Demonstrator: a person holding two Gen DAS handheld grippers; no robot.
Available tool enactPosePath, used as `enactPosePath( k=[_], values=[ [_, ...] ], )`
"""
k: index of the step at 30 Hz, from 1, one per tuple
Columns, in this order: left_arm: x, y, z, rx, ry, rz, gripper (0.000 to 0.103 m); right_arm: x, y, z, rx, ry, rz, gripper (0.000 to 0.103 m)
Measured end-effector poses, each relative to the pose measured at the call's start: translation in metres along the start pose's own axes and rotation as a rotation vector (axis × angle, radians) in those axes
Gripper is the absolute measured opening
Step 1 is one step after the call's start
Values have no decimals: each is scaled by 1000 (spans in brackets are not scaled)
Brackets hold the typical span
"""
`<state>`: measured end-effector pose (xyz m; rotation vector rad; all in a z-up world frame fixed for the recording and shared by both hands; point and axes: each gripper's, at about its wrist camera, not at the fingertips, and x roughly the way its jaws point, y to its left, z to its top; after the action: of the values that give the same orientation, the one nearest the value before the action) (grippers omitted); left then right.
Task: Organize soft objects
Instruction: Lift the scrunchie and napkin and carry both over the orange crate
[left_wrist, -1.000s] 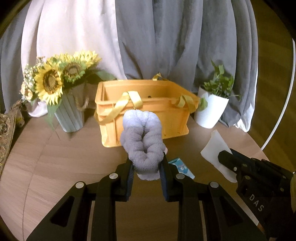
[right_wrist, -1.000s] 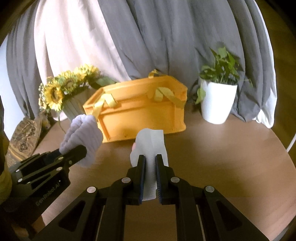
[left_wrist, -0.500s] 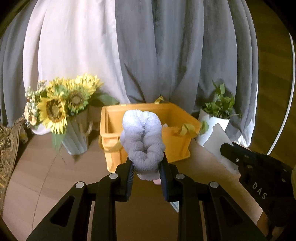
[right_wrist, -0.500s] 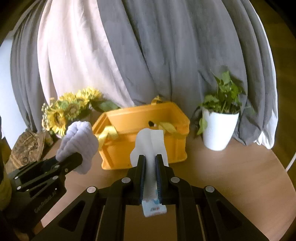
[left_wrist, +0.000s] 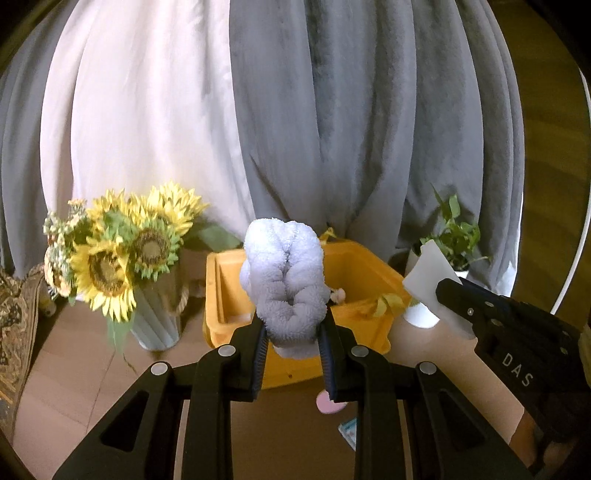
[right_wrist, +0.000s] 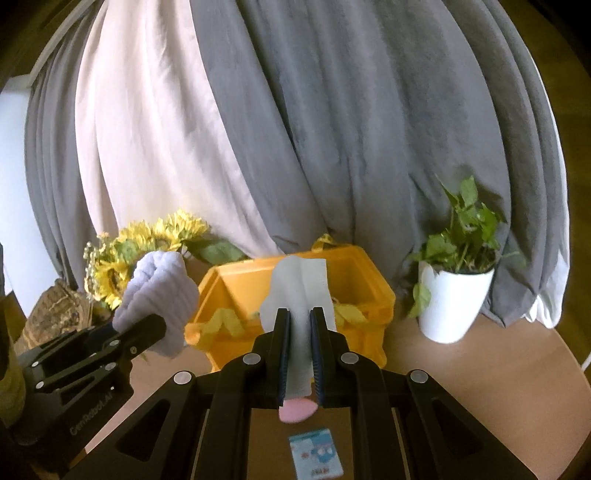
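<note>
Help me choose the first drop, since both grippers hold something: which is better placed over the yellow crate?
Probably left. The left hand-held gripper holds the lavender rolled towel right before the yellow crate opening; the right hand-held gripper with its white cloth looks similarly lined up.

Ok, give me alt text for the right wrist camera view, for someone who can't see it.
The right gripper pinches a white folded cloth in front of an open yellow crate on a wooden table. At left, the left gripper holds a pale lavender towel; sunflowers and a potted plant flank the crate.
</note>
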<state>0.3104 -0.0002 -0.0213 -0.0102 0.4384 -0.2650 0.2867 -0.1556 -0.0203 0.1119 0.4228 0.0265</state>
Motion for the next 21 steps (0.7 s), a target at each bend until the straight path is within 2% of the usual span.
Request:
enactPosePath(
  k=[7,21],
  values=[
    [22,8,15,6,-16,0,26,20,2,18,-18,-35,5,12],
    [84,22,35,20,-6,9,26,84,4,38,-31,-31,22,12]
  ],
)
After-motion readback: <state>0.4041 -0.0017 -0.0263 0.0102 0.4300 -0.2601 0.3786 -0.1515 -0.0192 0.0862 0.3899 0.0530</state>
